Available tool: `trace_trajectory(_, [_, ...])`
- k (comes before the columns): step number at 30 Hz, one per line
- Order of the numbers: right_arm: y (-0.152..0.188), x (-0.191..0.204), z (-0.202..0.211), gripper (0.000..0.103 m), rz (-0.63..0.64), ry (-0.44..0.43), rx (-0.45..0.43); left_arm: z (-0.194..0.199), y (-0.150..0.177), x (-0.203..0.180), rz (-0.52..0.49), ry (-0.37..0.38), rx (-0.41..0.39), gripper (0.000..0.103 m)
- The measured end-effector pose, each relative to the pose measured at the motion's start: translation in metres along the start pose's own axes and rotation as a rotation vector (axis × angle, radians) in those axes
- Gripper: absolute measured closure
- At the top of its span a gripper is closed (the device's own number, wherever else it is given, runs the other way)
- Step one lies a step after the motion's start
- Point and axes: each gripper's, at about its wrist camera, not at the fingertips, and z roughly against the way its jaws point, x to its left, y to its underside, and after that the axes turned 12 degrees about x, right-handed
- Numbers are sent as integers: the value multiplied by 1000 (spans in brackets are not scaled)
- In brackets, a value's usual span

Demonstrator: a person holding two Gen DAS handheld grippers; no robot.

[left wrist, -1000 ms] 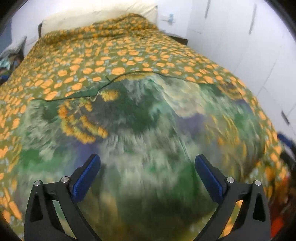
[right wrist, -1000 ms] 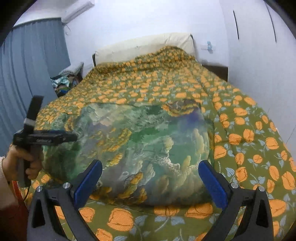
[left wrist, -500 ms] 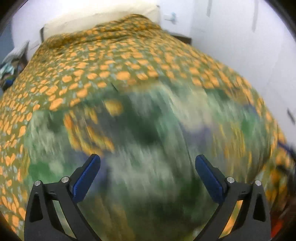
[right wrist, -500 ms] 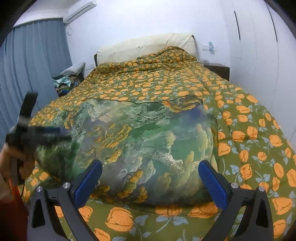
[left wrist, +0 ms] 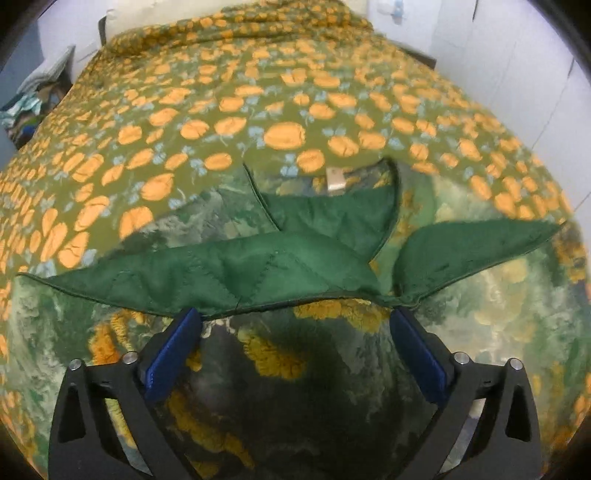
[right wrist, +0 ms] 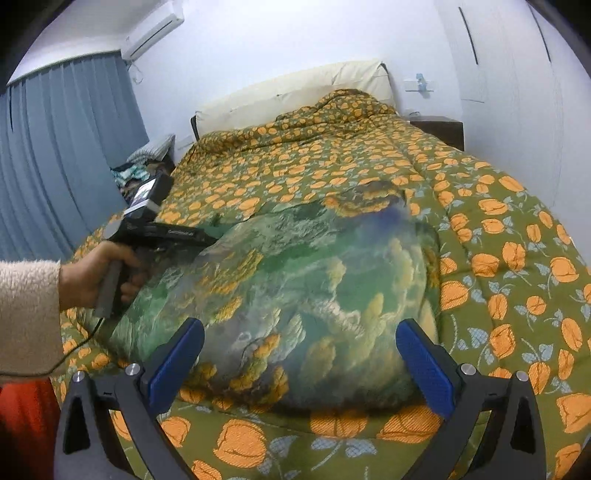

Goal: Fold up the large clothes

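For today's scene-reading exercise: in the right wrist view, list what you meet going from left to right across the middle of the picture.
Cream fleece sleeve → hand holding the black left gripper → green printed garment → olive bedspread with orange flowers.

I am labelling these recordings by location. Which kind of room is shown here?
Most likely a bedroom in a home: a large bed with a flowered quilt and a pillow at its head, blue curtains, and an air conditioner on the wall.
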Motion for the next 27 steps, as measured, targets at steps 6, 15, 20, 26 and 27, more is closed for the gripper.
trace_trajectory(6, [-4, -16, 6, 1, -68, -45, -20, 40, 76, -26, -173, 11, -43, 1])
trace_trajectory(15, [-4, -46, -3, 1, -154, -73, 25, 57, 147, -53, -239, -35, -43, 1])
trace_trajectory(20, [2, -87, -9, 1, -339, -98, 49, 76, 150, -69, -282, 85, -105, 1])
trace_trajectory(26, [14, -120, -40, 0, -547, -231, 138, 68, 139, -87, -344, 282, -118, 1])
trace_trajectory(27, [13, -121, -47, 0, -563, -265, 148, 56, 136, -95, -372, 280, -91, 1])
